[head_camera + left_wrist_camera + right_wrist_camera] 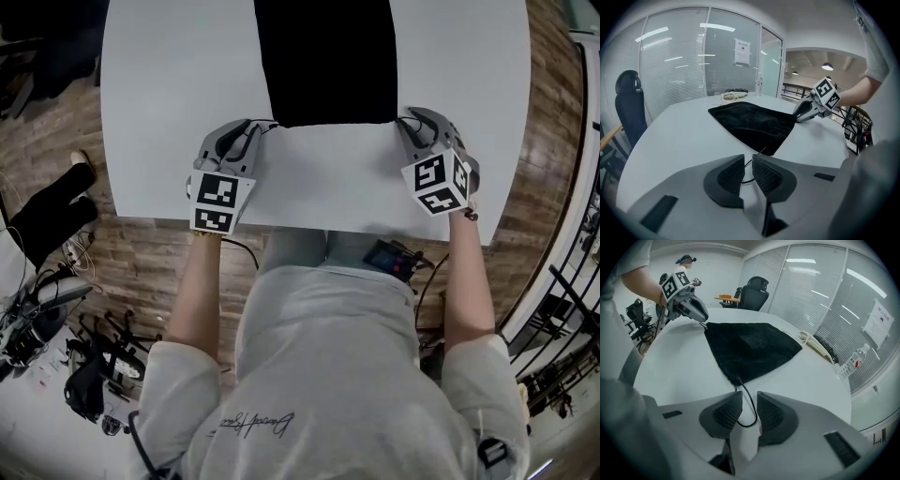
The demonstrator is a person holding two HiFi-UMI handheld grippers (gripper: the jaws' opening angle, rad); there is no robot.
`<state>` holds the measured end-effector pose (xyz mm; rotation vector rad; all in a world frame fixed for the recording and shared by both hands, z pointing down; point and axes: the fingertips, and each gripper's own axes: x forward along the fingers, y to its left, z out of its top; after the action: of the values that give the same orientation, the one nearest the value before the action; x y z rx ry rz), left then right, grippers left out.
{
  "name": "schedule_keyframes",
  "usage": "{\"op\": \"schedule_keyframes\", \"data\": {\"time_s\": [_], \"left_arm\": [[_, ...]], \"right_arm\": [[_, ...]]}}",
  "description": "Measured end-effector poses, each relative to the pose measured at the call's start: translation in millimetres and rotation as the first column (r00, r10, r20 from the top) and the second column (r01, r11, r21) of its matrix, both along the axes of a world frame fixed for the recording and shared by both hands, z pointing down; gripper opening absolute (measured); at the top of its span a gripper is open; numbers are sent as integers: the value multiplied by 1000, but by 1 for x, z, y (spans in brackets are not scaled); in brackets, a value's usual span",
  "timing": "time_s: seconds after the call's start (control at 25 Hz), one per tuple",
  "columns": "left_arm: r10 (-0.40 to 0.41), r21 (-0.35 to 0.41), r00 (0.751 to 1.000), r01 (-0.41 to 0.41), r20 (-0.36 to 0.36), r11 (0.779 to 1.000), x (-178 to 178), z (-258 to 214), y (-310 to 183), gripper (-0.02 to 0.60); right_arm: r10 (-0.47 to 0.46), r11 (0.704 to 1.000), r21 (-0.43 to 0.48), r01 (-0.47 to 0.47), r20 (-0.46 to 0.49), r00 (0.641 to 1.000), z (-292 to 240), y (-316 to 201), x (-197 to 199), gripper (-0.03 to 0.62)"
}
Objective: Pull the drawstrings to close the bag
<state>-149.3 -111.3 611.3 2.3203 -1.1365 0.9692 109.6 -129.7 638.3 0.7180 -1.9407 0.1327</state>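
Flat black cloth bag (326, 56) laid on white worktop (169, 94). Thin black left drawstring (749, 180) seen between jaws of left gripper (258, 131), right drawstring (749, 397) between jaws of right gripper (408, 122). Both grippers open, nothing squeezed yet. Grabbing step judged in hand. Next: strings to be pinched, then pulled outward.

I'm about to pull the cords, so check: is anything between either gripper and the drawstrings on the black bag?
Nothing visible. The left gripper has its open jaws astride the left drawstring, the right gripper astride the right drawstring, at the near corners of the bag on the white table.
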Motion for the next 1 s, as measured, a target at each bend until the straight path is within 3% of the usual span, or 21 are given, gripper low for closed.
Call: {"op": "schedule_keyframes", "data": {"time_s": [0.24, 0.36, 0.8, 1.0], "left_arm": [[44, -4, 999, -44, 31, 999, 0, 5, 0, 80], [116, -9, 988, -116, 99, 993, 1, 11, 1, 109], [319, 14, 901, -338, 293, 941, 17, 24, -7, 143], [305, 5, 923, -315, 236, 949, 16, 24, -8, 131]], "right_arm": [[-13, 1000, -10, 13, 21, 1000, 3, 7, -7, 33], [8, 1000, -4, -8, 34, 999, 5, 8, -7, 23], [29, 1000, -9, -28, 66, 997, 5, 9, -9, 23], [36, 999, -13, -36, 75, 997, 5, 7, -11, 23]]}}
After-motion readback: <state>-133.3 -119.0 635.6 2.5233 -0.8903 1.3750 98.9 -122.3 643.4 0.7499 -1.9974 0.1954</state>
